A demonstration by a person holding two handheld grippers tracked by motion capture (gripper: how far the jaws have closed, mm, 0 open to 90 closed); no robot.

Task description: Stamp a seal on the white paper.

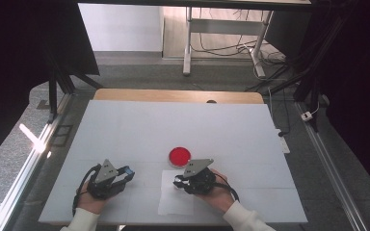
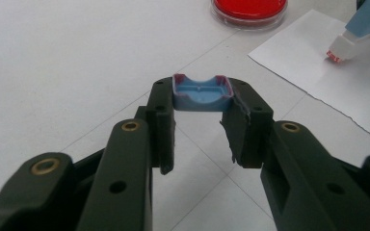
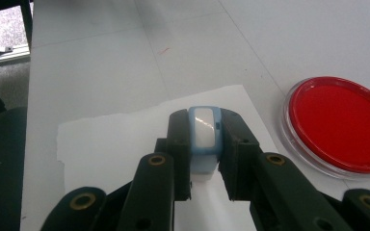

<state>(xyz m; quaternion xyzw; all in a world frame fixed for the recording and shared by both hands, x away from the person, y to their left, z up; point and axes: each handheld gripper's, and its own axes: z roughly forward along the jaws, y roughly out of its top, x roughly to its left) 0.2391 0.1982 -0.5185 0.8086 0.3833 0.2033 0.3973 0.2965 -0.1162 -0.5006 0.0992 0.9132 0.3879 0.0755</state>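
Observation:
My left gripper (image 1: 125,174) is shut on a small blue cap (image 2: 202,94) with pink-stained edges, held just above the white table (image 1: 139,130). My right gripper (image 1: 178,183) is shut on a light blue stamp (image 3: 204,132). In the left gripper view the stamp (image 2: 361,24) is tilted, and its white, red-stained tip rests on a white sheet of paper (image 2: 318,72). The paper (image 1: 176,199) lies under the right gripper (image 3: 204,149). A round dish of red ink (image 1: 179,155) sits just beyond the paper.
The table's far wooden edge (image 1: 178,95) lies well beyond the hands. Black stands and cables crowd the floor on both sides. Near the right gripper lie the red dish (image 3: 339,122) and the paper's torn left edge (image 3: 62,159).

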